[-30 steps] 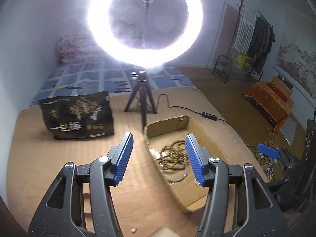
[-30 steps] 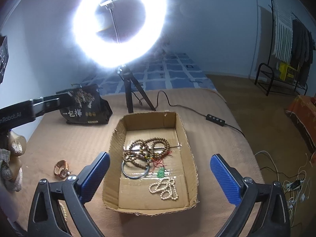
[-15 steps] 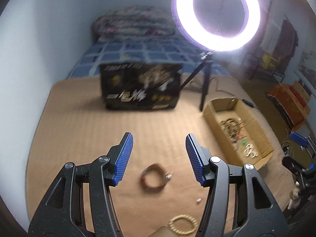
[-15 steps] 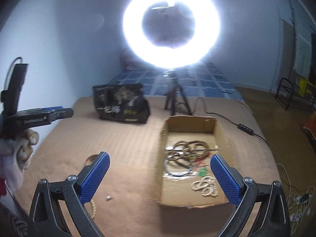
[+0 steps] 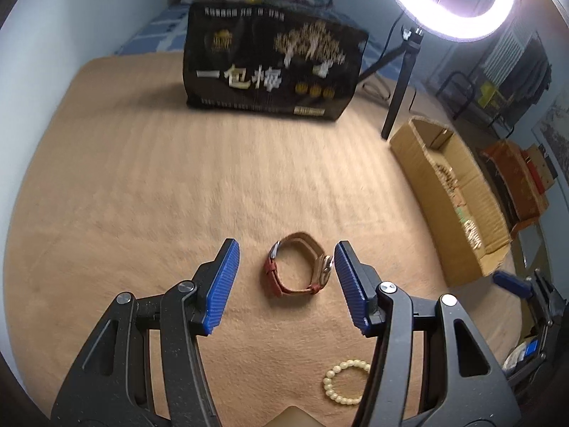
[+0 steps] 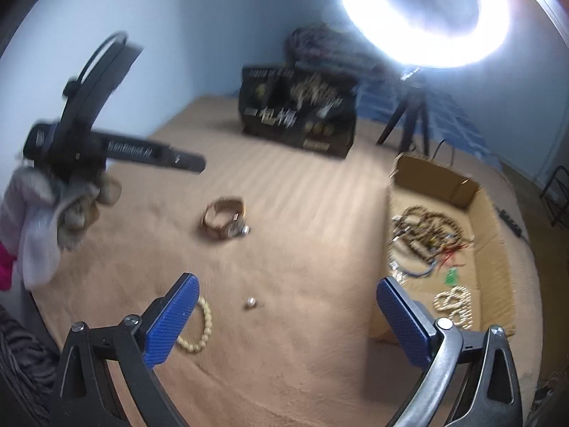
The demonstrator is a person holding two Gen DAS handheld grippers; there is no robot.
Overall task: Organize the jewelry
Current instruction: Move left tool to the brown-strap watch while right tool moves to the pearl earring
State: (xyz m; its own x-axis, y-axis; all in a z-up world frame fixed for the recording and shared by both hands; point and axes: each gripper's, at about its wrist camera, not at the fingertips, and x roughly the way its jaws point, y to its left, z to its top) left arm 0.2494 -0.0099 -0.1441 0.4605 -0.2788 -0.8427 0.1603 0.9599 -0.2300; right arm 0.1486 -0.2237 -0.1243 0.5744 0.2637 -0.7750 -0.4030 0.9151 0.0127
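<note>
Wristwatch (image 5: 298,269) with reddish-brown leather strap lies looped on tan blanket (image 5: 142,185).

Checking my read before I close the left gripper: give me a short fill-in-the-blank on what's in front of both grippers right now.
1. The left gripper is open, with the ____ lying between its fingers.
2. The cream bead bracelet lies on the ____, outside the cardboard box.
3. The right gripper holds ____.

Missing words: watch; blanket; nothing
</note>
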